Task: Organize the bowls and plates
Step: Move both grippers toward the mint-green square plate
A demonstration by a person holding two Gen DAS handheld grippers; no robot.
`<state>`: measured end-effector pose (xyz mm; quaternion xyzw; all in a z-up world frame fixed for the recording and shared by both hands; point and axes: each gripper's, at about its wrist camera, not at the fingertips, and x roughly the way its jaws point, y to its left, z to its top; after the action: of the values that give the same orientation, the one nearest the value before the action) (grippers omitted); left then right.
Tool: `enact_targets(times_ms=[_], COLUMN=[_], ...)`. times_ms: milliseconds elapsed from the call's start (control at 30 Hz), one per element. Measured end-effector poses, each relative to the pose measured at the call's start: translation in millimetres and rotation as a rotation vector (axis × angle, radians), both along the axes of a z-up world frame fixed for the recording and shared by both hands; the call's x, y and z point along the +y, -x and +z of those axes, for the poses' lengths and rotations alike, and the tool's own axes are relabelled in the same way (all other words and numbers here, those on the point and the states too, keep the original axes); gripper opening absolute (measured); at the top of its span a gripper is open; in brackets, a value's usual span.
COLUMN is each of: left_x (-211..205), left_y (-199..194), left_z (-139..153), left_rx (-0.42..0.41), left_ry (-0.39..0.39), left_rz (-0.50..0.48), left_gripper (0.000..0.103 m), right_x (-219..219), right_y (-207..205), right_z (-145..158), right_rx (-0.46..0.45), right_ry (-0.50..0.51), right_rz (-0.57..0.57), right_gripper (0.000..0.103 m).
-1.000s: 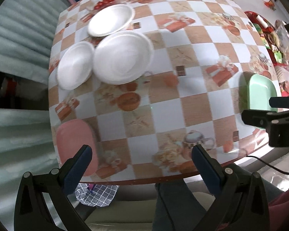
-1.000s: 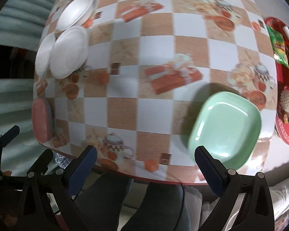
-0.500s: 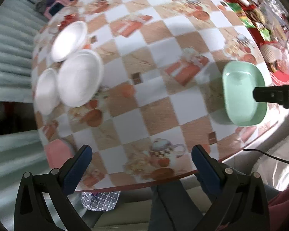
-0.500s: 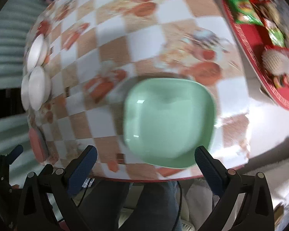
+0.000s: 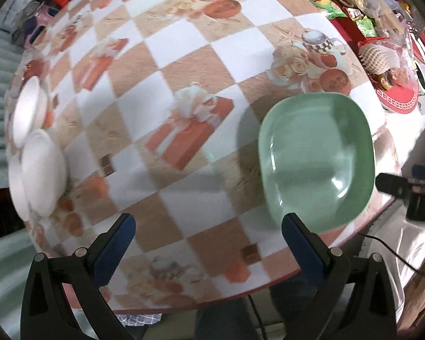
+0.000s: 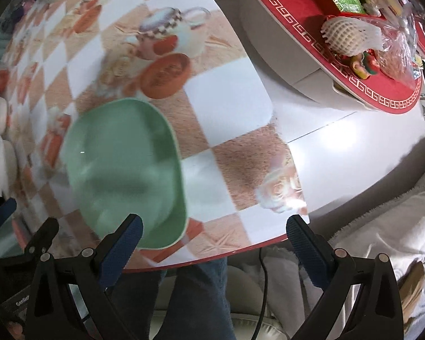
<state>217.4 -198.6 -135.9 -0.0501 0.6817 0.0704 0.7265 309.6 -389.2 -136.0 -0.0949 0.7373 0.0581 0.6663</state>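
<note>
Fingers spread wide on both grippers, nothing pinched. Left gripper [image 5: 206, 226] hangs over the table [image 5: 184, 130] near its front edge; right gripper [image 6: 212, 232] likewise, further right. Green plate [image 5: 317, 158] lies flat near that edge, just ahead of left gripper's right finger. White bowls [image 5: 39, 170] clustered at table's far left, well apart from the plate.

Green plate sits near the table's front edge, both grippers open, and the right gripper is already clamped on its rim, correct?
Not quite. The green plate does sit near the table's front edge and both grippers are open, but the right gripper is not clamped on it. The right wrist view shows its fingers spread wide, with one finger in front of the plate's near rim.
</note>
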Motion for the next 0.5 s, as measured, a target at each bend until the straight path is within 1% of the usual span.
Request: enact_targets(times_ms=[167,300,400,500], left_x=[-8,-3,-1,-3], left_y=[-11,-14,-17,-23], left_z=[-19,-32,-37,-43], left_rx=[0.010,0.021,0.008,-0.004], left_ry=[-0.006,-0.013,-0.017,-0.026], left_rz=[0.023,0.059,0.073,0.077], left_gripper=[0.103,0.103,0.103,0.103], right_x=[2,6,11,16], right_y=[-3,-6,-10,-12], right_z=[-10,-20,-26,-33], right_rx=[-0.007,-0.012,-0.029,-0.026], right_ry=[0.008,0.007,0.003,-0.007], right_rz=[0.013,0.017,0.018,0.021], right_gripper=[0.102,0.102,0.102,0.102])
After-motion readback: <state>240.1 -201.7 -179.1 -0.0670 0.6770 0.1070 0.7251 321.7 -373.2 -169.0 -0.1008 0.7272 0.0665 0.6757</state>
